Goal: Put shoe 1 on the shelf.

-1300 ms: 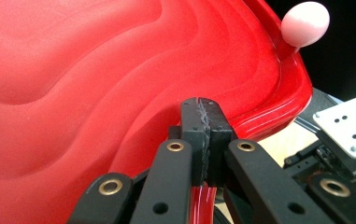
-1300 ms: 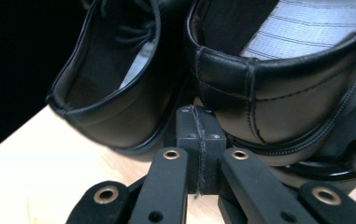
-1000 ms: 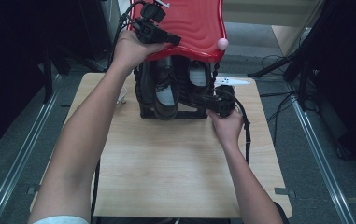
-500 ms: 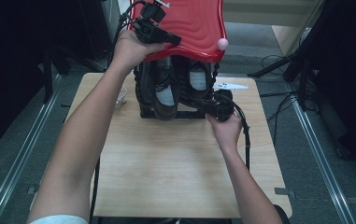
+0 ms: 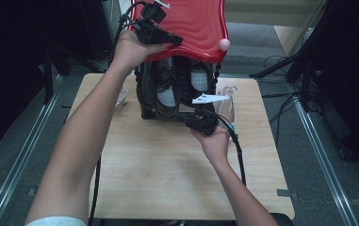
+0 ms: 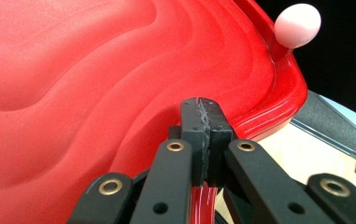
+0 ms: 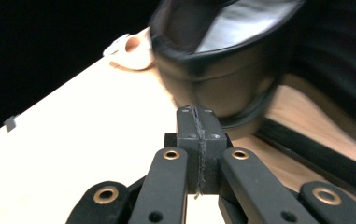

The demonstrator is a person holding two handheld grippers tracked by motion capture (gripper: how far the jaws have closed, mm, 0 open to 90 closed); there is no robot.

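A red wavy lid is raised over a black rack that holds two black shoes upright. My left gripper is shut on the lid's front rim; in the left gripper view the red rim sits between the jaws of that gripper. My right gripper is low at the rack's front, shut. In the right gripper view its tips are pressed together just short of a black shoe's heel, with nothing seen between them.
A pink ball knob sticks up at the lid's right corner. Pale heeled shoes lie on the wooden table, one right of the rack and one left. Cables and metal rails run along both sides of the table.
My right gripper has slid left and slightly nearer along the rack's front, toward the left shoe's heel. The left gripper still holds the lid up in the same place.
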